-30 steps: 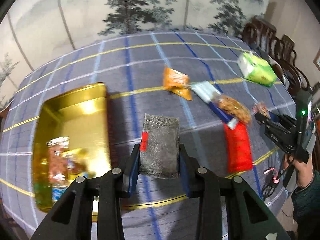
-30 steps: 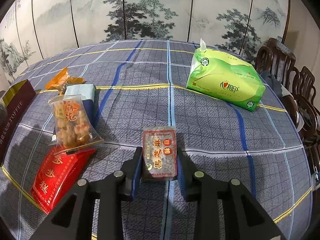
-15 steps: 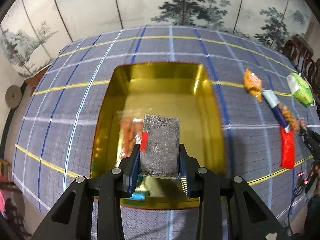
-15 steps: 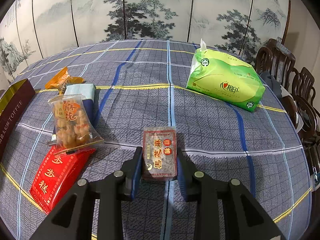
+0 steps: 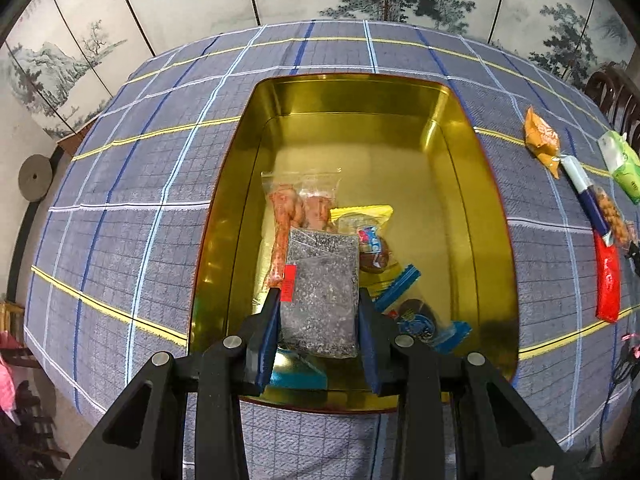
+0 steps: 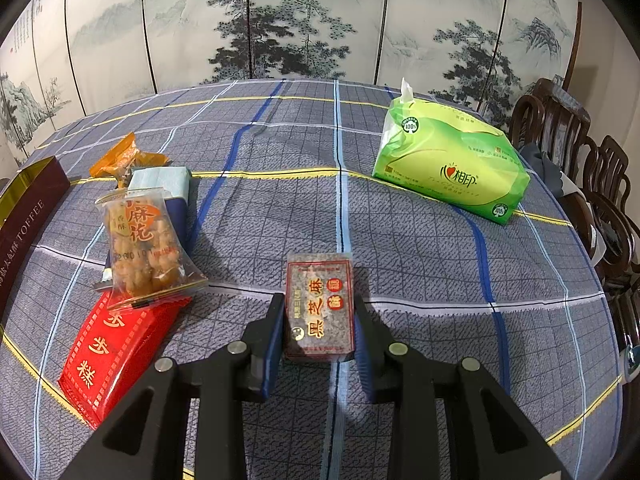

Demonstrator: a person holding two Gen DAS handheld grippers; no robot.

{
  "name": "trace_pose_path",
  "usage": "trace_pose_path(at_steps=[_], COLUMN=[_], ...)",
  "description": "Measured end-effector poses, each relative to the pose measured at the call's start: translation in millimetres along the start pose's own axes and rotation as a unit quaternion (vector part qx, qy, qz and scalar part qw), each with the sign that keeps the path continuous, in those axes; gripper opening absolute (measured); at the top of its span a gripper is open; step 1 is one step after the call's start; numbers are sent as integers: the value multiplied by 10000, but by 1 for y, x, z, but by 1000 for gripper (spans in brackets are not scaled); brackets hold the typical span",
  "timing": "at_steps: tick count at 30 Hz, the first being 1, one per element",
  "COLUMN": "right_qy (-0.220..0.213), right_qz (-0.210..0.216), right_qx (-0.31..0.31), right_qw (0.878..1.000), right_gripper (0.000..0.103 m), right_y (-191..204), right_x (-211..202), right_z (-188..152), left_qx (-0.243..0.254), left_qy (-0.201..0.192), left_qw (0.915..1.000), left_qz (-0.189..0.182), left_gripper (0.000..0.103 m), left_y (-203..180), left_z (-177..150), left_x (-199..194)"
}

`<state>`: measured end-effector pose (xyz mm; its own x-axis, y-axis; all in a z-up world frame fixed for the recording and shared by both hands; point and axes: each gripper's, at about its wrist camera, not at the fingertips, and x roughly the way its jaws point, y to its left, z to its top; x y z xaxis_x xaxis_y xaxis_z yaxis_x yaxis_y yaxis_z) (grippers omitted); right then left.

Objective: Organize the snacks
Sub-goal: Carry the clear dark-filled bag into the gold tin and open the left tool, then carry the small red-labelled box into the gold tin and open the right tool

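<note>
One gold tin (image 5: 472, 184) sits on the plaid tabletop (image 5: 132, 216) and already holds about five packets. The left gripper (image 5: 318, 320) hovers above it, its fingers clenched on one grey sesame packet (image 5: 320, 296); next, they should release so it drops inside. The right gripper (image 6: 319, 328) clamps one sesame brittle block (image 6: 320, 304) beside four loose snacks (image 6: 140, 248).

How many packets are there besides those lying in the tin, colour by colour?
Orange packet: 1
Pale blue box: 1
Clear packet: 1
Red packet: 1
Green tissue pack: 1
Grey speckled packet, left claw: 1
Dark sesame packet, right claw: 1
Total: 7
</note>
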<state>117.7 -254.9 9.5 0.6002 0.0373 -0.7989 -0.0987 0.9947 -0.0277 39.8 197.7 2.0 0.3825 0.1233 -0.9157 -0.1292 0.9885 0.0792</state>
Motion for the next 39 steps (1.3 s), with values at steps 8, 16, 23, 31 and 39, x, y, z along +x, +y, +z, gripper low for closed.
trace_pose_path(at_steps=[8, 16, 23, 31, 39], right_qy=[6, 7, 7, 7, 4], right_qz=[34, 26, 25, 25, 29], right_qx=[26, 20, 19, 18, 27], right_qw=[10000, 10000, 10000, 10000, 10000], right_gripper=[32, 32, 32, 32, 32], right_y=[-1, -1, -2, -1, -2], right_x=[0, -1, -1, -1, -1], right_z=[0, 1, 1, 1, 1], left_qx=[177, 235, 273, 380, 380], left_qy=[-80, -93, -142, -316, -401], left_qw=[9996, 9994, 9993, 9982, 9978], left_qz=[218, 242, 224, 330, 360], left_gripper=[32, 35, 39, 43, 46], left_y=[-6, -9, -10, -16, -16], left_z=[-1, -3, -2, 0, -2], left_x=[1, 1, -3, -15, -24])
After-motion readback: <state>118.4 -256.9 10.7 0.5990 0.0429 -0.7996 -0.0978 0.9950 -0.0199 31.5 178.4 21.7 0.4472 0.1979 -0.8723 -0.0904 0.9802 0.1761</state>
